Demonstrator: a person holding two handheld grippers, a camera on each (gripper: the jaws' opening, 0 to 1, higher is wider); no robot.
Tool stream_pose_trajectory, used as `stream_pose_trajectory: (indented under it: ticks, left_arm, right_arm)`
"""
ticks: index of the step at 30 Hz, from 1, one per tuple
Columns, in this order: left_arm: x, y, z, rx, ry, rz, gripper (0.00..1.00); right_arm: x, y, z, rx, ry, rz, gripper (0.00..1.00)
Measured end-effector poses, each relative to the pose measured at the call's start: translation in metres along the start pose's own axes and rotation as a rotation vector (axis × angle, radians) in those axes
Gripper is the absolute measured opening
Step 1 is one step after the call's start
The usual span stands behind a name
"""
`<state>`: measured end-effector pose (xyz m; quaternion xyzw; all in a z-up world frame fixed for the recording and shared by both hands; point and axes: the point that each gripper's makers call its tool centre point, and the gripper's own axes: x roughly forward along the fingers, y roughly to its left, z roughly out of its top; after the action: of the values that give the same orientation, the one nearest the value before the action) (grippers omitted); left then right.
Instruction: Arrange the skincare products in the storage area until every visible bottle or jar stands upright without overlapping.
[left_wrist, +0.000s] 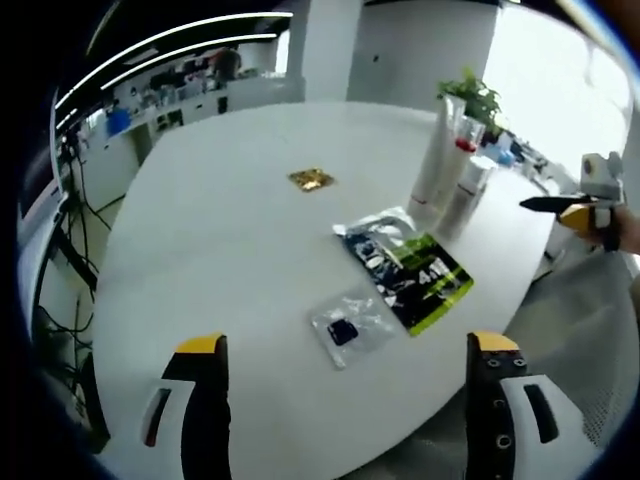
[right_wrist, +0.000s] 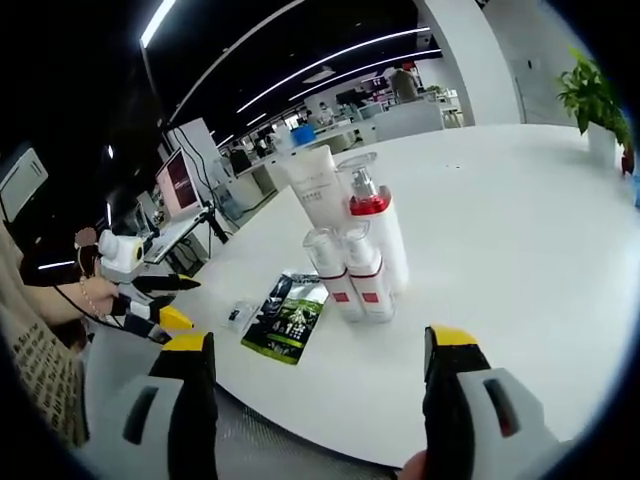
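Skincare bottles (right_wrist: 350, 250) stand upright in a tight cluster on the white table (right_wrist: 500, 230), a green-and-black sachet (right_wrist: 288, 318) lying flat near them and a small clear packet (left_wrist: 345, 327) beside that. Both the left gripper (left_wrist: 345, 420) and right gripper (right_wrist: 315, 400) hover with jaws spread wide, grasping nothing.

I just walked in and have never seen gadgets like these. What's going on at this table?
A person is holding a two-jaw gripper in each hand over a white table, and both are open and holding nothing. The right gripper faces a cluster of skincare bottles, all standing upright close together. The left gripper hangs over a green-and-black packet and a small clear bag lying flat. A small gold item lies farther back. Nothing is being touched yet.
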<state>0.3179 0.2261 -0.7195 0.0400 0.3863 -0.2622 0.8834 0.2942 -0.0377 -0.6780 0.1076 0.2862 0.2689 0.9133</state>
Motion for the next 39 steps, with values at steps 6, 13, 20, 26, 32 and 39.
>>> stream_pose_trajectory:
  ticks: [6, 13, 20, 26, 32, 39]
  left_arm:
    - [0.012, 0.006, 0.012, -0.004, 0.005, 0.033, 0.97]
    - [0.036, 0.002, 0.035, -0.003, 0.001, 0.026, 0.97]
    - [0.062, 0.000, 0.057, -0.080, -0.016, 0.028, 0.97]
    - [0.082, 0.001, 0.064, -0.098, 0.008, 0.054, 0.97]
    - [0.105, -0.001, 0.077, -0.091, 0.023, 0.068, 0.97]
    - [0.131, 0.004, 0.090, -0.086, 0.032, 0.084, 0.97]
  right_arm:
    - [0.000, 0.000, 0.000, 0.000, 0.002, 0.001, 0.86]
    - [0.000, -0.001, 0.001, 0.007, -0.005, -0.005, 0.86]
    - [-0.001, -0.005, 0.002, 0.020, -0.016, -0.014, 0.86]
    - [-0.002, -0.008, 0.004, 0.037, -0.027, -0.024, 0.86]
    - [-0.002, -0.009, 0.003, 0.041, -0.022, -0.032, 0.85]
    - [-0.003, -0.013, 0.003, 0.045, -0.025, -0.055, 0.85]
